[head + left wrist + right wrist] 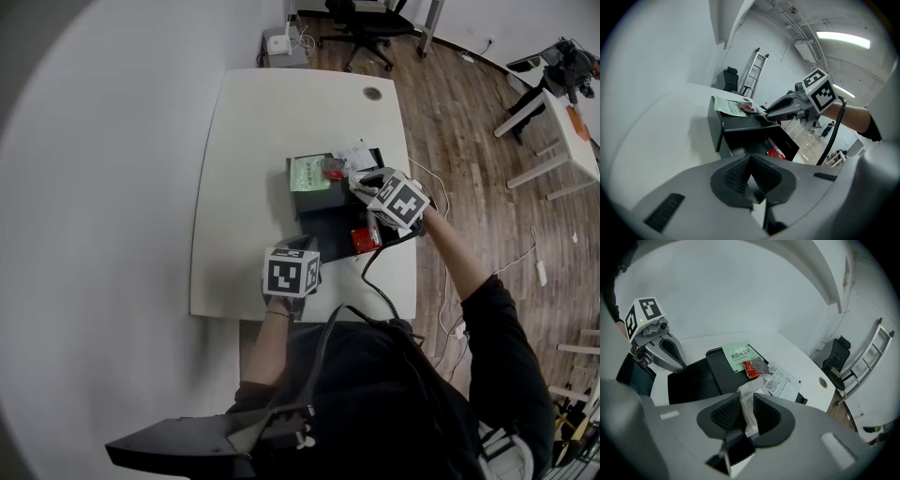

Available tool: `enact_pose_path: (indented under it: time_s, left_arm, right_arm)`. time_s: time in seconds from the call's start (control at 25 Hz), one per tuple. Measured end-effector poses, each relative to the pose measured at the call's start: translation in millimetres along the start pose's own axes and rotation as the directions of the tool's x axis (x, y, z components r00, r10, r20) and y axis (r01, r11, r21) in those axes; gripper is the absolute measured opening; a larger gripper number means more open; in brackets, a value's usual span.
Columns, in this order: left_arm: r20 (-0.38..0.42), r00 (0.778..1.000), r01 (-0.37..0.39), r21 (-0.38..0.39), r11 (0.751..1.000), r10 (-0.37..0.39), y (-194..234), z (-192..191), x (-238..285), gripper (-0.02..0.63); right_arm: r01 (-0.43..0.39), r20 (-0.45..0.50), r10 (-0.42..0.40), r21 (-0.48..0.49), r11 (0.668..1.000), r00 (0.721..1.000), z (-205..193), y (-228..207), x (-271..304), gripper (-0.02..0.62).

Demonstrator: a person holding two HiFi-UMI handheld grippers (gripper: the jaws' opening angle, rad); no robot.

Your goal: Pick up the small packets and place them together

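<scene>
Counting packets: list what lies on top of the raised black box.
Green packet, red packet, grey packet and a printed white sheet. The right tool, a white packet between its jaws, covers the box's near part.

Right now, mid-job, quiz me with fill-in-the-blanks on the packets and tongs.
1. The crumpled packet between the right tongs is ___.
2. The left tongs hold ___.
3. The green packet lies on a ___ tray.
Missing: white; nothing; black.
</scene>
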State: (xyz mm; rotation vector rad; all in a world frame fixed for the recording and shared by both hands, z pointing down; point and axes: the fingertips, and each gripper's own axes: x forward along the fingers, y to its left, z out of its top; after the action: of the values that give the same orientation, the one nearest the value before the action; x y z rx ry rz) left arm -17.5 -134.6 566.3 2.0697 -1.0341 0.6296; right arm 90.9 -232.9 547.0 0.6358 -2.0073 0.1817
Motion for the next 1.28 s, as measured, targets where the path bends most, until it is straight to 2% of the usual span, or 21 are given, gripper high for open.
enact_pose_path:
  time_s: [0.2,0.6,1.04,1.16,1.28]
  left_arm:
    - [-0.001,1.0,-0.001,-0.002,1.0,0.001,1.3,-0.8,1.2,-0.002]
    - [-0.004,1.0,-0.003,0.0,1.0,0.003,0.0,0.3,1.1,-0.002]
    - [0.002,1.0,-0.008,0.005,1.0,0.008,-1.3,2.3,-1.1,-0.002]
    - [0.011,1.0,-0.012,0.004,1.0,0.012,-2.1,4.6,-1.4,-0.002]
    - [0.032,0.999,-0.009,0.008,1.0,0.009,-6.0,13.3,-3.8,-0.002]
  right_arm:
    - [-0.03,-0.007,0.03,-0.009,1.0,1.0,-2.7,4.6,1.5,0.13]
    - [-0.057,0.016,0.058,-0.016,0.998,0.998,-0.2,4.2,-6.9,0.155]
    - [-0.001,0.117,-0.001,0.012,1.0,0.993,11.2,-9.2,-36.1,0.16]
    - [0.016,0.169,-0.023,0.04,0.999,0.985,15.4,-12.4,-45.4,0.164]
    - [0.068,0.244,-0.086,0.083,0.994,0.966,22.4,-19.4,-62.1,0.164]
